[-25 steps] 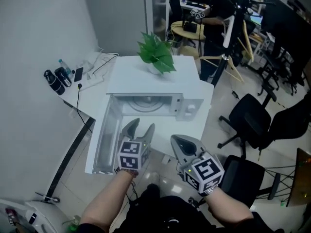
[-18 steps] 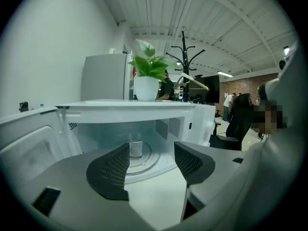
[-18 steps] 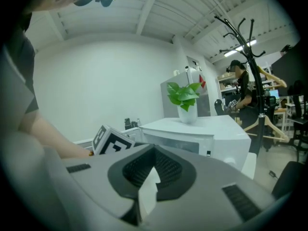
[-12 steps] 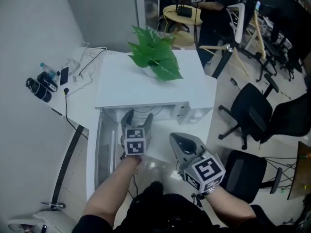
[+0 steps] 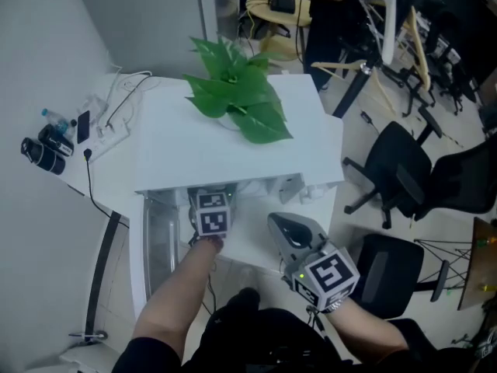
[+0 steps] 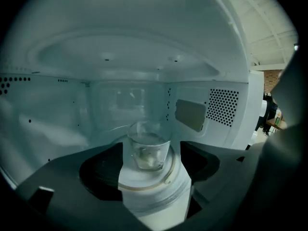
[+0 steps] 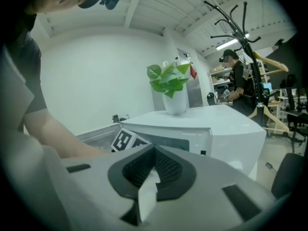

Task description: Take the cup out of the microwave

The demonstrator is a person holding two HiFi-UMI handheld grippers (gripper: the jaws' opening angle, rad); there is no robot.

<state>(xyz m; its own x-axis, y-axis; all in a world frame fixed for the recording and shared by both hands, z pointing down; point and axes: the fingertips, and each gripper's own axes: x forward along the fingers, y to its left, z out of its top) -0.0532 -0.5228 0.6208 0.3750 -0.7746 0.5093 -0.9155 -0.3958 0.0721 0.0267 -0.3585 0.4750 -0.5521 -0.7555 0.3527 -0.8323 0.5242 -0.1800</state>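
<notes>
Inside microwave (image 5: 175, 158) | left gripper (image 6: 150, 165) jaws opening (cup (image 6: 147, 150) apparently just beyond them)

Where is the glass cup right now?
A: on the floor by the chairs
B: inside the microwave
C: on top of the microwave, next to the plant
B: the cup stands upright inside the microwave, with its white walls all round it.
</notes>
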